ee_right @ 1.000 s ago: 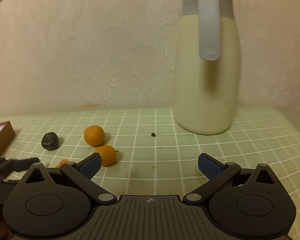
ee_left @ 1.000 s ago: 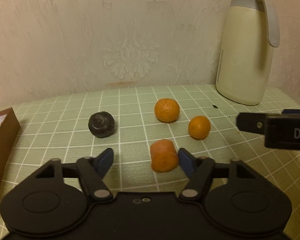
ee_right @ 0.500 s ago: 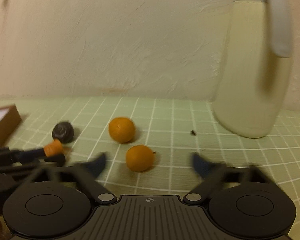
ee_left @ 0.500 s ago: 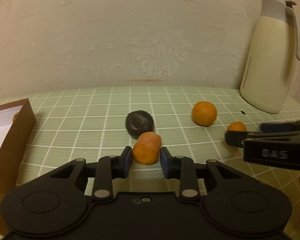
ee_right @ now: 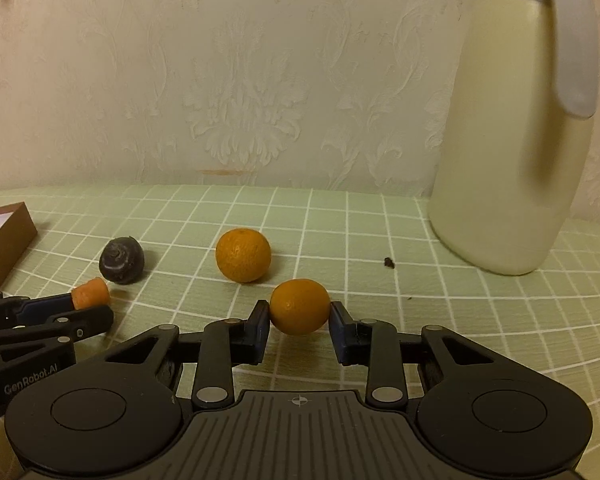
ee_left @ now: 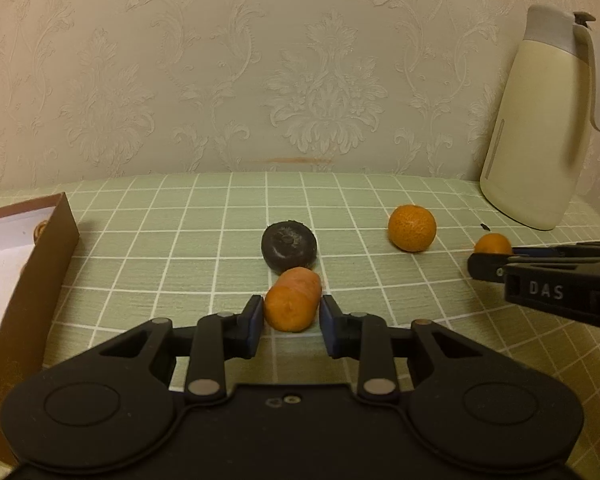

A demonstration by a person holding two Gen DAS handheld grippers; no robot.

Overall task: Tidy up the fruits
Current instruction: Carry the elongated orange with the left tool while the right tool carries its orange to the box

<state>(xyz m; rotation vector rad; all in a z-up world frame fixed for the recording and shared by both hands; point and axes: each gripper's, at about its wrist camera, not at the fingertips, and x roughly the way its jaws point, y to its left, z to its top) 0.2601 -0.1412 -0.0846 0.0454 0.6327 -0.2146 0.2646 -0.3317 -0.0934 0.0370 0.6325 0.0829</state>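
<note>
A short orange carrot piece (ee_left: 292, 304) sits between the blue pads of my left gripper (ee_left: 290, 316), which is shut on it just above the green checked cloth. Right behind it lies a dark round fruit (ee_left: 288, 246). My right gripper (ee_right: 299, 316) is closing, and its pads touch both sides of a small orange (ee_right: 299, 306). A bigger orange (ee_right: 243, 255) rests just beyond it. From the right wrist, the left gripper (ee_right: 88, 308) shows at the lower left with the carrot piece (ee_right: 90, 293) at its tips.
A brown cardboard box (ee_left: 56, 248) with a white inside stands at the left edge, with something orange in it. A cream thermos jug (ee_left: 540, 140) stands at the back right against the wallpapered wall. A small dark crumb (ee_right: 389, 263) lies near the jug.
Both grippers went from open to closed on their fruit: the left on the carrot piece, the right on the small orange. Both views shifted sideways as the hands moved in.
</note>
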